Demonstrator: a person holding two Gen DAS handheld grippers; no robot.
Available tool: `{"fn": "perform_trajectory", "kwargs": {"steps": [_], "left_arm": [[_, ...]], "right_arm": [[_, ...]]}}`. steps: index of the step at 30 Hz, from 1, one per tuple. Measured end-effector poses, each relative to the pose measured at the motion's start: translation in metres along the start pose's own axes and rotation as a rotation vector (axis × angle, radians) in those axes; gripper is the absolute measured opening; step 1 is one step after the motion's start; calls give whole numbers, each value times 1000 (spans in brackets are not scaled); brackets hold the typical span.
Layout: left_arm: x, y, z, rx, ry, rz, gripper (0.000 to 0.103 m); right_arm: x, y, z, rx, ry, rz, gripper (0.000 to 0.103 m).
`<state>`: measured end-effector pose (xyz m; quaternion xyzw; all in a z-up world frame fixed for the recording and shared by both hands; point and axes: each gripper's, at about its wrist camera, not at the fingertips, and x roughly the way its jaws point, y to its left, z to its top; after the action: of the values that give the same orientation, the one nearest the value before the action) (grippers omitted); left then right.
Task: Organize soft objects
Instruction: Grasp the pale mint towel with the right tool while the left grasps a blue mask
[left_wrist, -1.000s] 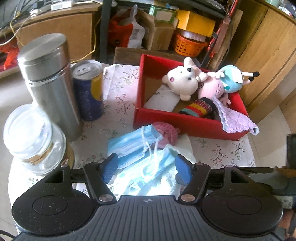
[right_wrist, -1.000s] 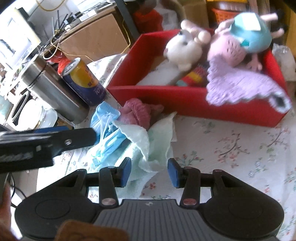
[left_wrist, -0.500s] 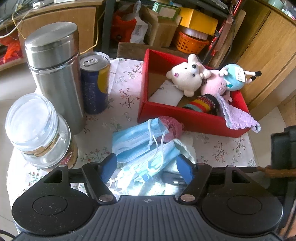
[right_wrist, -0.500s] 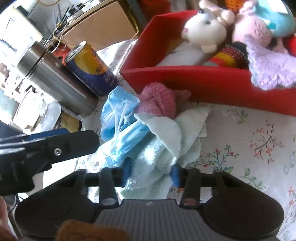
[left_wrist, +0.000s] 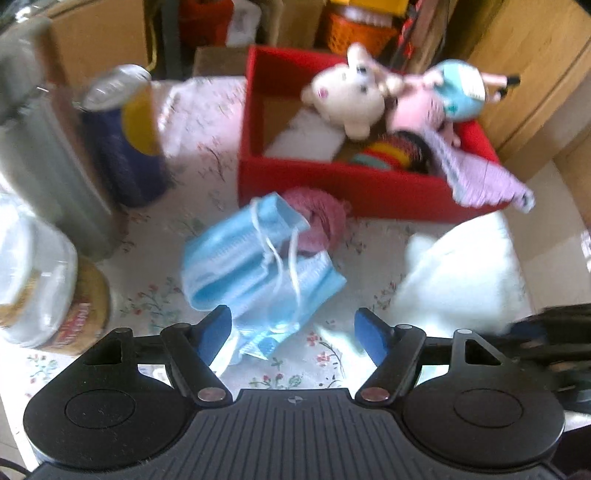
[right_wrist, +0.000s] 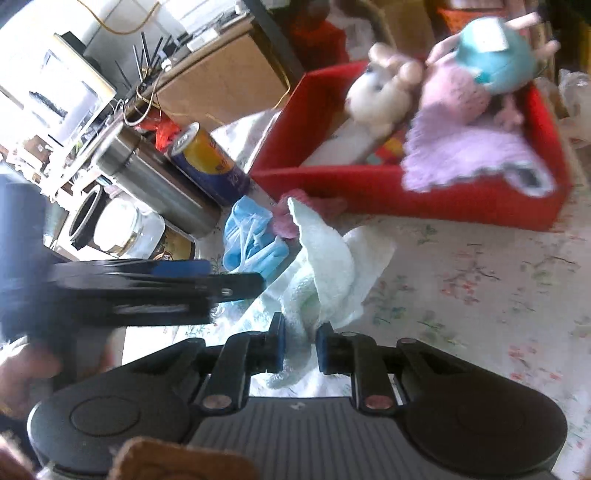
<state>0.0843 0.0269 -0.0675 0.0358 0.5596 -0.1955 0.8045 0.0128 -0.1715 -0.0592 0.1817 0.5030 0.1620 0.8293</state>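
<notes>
The bench (left_wrist: 373, 258) with its flowered cloth had bare room in the lower middle and right of the right wrist view, in front of the red box (right_wrist: 424, 184). Its left side was crowded by a steel flask (right_wrist: 155, 181), a can (right_wrist: 210, 162) and a glass jar (right_wrist: 125, 229), close together. The red box sat in the upper right, with a white plush toy (right_wrist: 376, 96), a pink and blue plush toy (right_wrist: 476, 74) and a purple cloth (right_wrist: 469, 155) hanging over its front wall. The right hand-held gripper (right_wrist: 300, 349) had just been closing and was clamped tight on the pale green towel (right_wrist: 332, 266), which bunched up between its pads. In the left wrist view, the left hand-held gripper (left_wrist: 293, 334) stood wide apart over the near end of the blue face masks (left_wrist: 255, 269), not pressing them. A pink knitted thing (left_wrist: 321, 218) lay just behind the masks, near the box's front wall.
</notes>
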Motion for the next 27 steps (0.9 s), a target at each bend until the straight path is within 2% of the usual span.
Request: {"fn": "perform_trajectory", "kwargs": {"steps": [4, 9, 12, 13, 14, 16, 18, 21, 22, 25, 27], "left_arm": [[16, -9, 4, 34, 22, 30, 72], [33, -12, 5, 73, 37, 98, 72], [36, -16, -2, 123, 44, 130, 67], [35, -15, -4, 117, 46, 126, 61], [32, -11, -6, 83, 56, 96, 57], [24, 0, -10, -23, 80, -17, 39], [15, 7, -16, -114, 108, -141, 39], [4, 9, -32, -158, 108, -216, 40], [2, 7, -37, -148, 107, -211, 43], [6, -8, -41, -95, 87, -101, 49], [15, -15, -38, -56, 96, -60, 50]], "right_arm": [[-19, -17, 1, 42, -45, -4, 0], [-22, -32, 2, 87, -40, 12, 0], [-21, -34, 4, 100, -38, 16, 0], [-22, -35, 4, 102, -40, 17, 0], [-22, -36, 6, 105, -40, 18, 0], [-22, -34, 7, 100, -43, 23, 0], [-26, -31, 8, 92, -53, 33, 0], [-31, -28, 6, 86, -66, 45, 0], [-32, -29, 6, 86, -68, 44, 0], [-31, -31, 6, 98, -68, 37, 0], [-30, -30, 6, 94, -68, 32, 0]]}}
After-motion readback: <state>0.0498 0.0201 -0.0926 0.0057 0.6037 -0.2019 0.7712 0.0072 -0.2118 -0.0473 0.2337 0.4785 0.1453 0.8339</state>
